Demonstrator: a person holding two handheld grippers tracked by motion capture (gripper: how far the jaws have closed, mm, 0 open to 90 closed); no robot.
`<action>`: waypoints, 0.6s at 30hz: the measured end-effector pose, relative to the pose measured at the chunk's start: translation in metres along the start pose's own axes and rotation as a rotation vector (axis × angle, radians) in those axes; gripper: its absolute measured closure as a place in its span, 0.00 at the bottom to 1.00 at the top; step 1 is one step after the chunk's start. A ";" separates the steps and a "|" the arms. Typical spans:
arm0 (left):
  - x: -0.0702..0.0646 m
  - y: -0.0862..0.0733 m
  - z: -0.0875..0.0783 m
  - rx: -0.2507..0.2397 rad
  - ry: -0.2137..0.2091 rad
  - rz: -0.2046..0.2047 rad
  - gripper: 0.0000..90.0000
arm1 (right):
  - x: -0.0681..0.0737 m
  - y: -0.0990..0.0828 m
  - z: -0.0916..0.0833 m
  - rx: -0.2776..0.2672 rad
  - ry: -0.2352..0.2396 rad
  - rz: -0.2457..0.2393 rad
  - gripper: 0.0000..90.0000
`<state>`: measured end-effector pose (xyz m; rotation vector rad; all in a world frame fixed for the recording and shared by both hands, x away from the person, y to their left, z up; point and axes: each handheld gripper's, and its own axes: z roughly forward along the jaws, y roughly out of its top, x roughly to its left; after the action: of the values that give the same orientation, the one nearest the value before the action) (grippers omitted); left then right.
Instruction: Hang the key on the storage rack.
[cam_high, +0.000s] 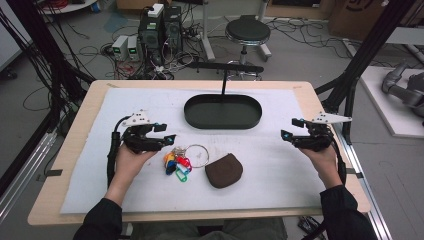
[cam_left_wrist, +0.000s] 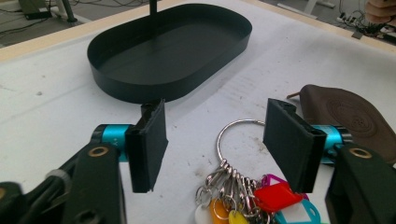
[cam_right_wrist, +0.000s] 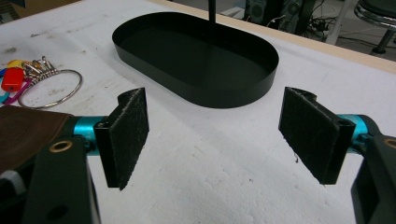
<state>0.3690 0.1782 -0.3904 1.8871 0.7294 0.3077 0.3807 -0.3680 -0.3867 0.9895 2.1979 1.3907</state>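
No brand, label or lettering I can read anywhere on the table, so I take the black oval tray as my landmark and go from the left.

Left gripper sits left of the tray and a little nearer to me, on the white mat. Through the left gripper view its jaws stand apart, with daylight between the pads and nothing pressed. The key bunch lies on the mat right under that gap: silver ring toward the tray, coloured tags, red, yellow, white, blue, trailing back toward me. I can't tell whether either pad brushes the keys. Nothing is gripped; the jaws are released.

Next, on the high view, the keys lie in front of the tray's left half, nearer to me. Just beside them, below the tray's middle, lies the brown pouch, close to the ring; touching or not, I can't say. A thin black post rises from the tray's far side.

Right gripper is right of the tray, well apart from keys and pouch. In the right gripper view its jaws gape wide over bare mat, holding nothing, tray straight ahead.
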 end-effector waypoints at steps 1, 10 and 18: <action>-0.001 0.000 0.003 0.000 -0.004 -0.003 0.46 | 0.000 0.000 0.000 0.000 0.000 0.000 0.28; -0.007 0.002 0.031 0.069 -0.023 0.014 0.48 | 0.001 0.000 0.001 0.007 0.008 -0.005 0.28; -0.007 0.004 0.048 0.117 -0.023 0.002 0.47 | 0.001 0.000 0.002 0.008 0.010 -0.002 0.28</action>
<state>0.3899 0.1375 -0.4060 1.9990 0.7437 0.2484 0.3811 -0.3667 -0.3878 0.9853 2.2128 1.3894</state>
